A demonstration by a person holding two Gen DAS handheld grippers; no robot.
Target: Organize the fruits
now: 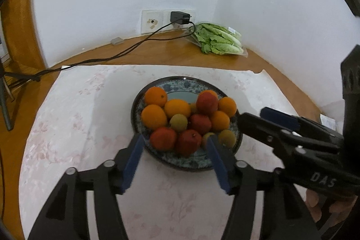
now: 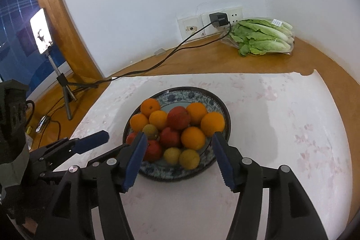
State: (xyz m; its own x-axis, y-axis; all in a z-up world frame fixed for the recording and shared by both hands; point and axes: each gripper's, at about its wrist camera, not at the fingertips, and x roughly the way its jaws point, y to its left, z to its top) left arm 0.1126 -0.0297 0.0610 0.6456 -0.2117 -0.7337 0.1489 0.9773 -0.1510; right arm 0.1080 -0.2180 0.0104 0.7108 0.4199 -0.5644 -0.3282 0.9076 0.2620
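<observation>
A blue-patterned plate [image 1: 180,82] [image 2: 191,95] stands on a white cloth and holds several oranges [image 1: 154,116] [image 2: 193,138], several red fruits [image 1: 188,142] [image 2: 178,117] and small yellow-green fruits [image 1: 178,122] [image 2: 189,159]. My left gripper [image 1: 175,141] is open and empty, just in front of the plate's near rim. My right gripper [image 2: 178,138] is open and empty, also at the near rim; it shows in the left wrist view [image 1: 254,116] by the plate's right edge. The left gripper shows at the left of the right wrist view [image 2: 101,136].
A bagged lettuce [image 1: 219,41] [image 2: 262,37] lies at the back right by the wall. A charger [image 1: 179,17] [image 2: 218,18] sits in a wall socket, its cable [image 1: 126,51] trailing left off the wooden table [image 2: 202,60]. A phone on a tripod [image 2: 41,30] stands left.
</observation>
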